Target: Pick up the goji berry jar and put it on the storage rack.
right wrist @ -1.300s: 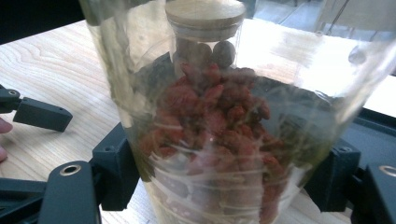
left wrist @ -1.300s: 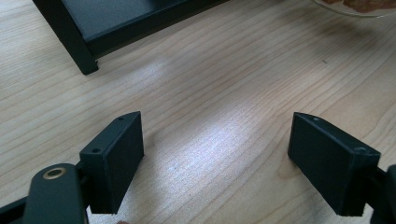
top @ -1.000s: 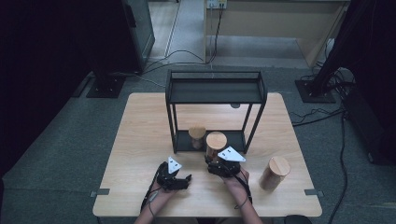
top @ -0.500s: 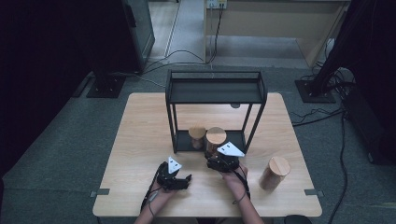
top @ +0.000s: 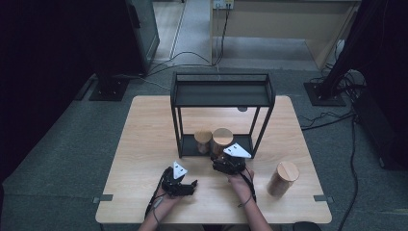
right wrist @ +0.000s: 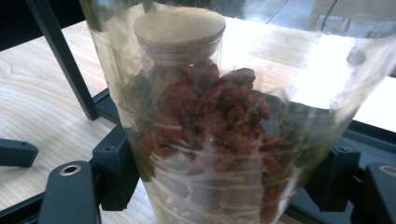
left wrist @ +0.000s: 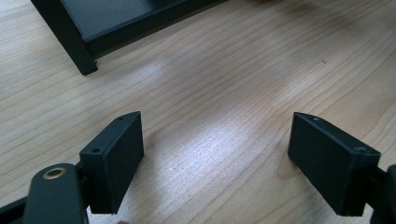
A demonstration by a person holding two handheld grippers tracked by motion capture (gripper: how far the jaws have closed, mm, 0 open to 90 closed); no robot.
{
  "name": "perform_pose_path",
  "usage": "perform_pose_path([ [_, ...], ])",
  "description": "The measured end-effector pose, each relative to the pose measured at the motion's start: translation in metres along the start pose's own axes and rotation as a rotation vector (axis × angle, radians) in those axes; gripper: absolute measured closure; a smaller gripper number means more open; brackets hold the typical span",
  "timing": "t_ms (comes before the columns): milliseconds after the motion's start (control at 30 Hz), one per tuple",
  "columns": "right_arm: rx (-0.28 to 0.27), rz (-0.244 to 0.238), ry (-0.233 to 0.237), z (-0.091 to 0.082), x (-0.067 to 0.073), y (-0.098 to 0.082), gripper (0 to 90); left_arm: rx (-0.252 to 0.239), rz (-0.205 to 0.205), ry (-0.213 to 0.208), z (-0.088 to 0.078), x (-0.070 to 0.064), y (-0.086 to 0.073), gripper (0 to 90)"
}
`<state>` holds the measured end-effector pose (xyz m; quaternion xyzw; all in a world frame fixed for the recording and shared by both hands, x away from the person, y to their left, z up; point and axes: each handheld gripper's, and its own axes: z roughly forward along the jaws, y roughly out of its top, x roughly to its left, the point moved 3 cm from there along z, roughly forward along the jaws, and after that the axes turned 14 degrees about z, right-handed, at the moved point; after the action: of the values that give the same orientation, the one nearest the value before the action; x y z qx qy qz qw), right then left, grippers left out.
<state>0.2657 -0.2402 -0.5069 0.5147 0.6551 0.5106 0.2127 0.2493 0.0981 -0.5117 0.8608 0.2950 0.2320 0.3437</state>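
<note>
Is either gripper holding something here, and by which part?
The right gripper clamps a glass jar around its lower body. The left gripper is open and holds nothing.

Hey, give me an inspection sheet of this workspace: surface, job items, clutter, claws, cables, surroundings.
Surface: light wooden table, bare in front of the left claw.
Job's things: glass jar with a wooden lid and red dried contents, at the lower shelf of the black rack; second jar on that shelf; third jar on the table at the right.
Clutter: nothing seen.
Claws: right claw shut on the glass jar; left claw open, holding nothing.
Cables: one trails from each claw; more on the floor behind the table.
Surroundings: dark room, grey carpet, black stands.
</note>
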Motion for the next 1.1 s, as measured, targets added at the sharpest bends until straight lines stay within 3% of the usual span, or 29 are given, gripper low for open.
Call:
perform_pose_path([
  [1100, -0.005, 0.019, -0.061, 0.024, 0.003, 0.009, 25.0, 0.000, 0.002, -0.003, 0.000, 0.000, 0.000, 18.3],
])
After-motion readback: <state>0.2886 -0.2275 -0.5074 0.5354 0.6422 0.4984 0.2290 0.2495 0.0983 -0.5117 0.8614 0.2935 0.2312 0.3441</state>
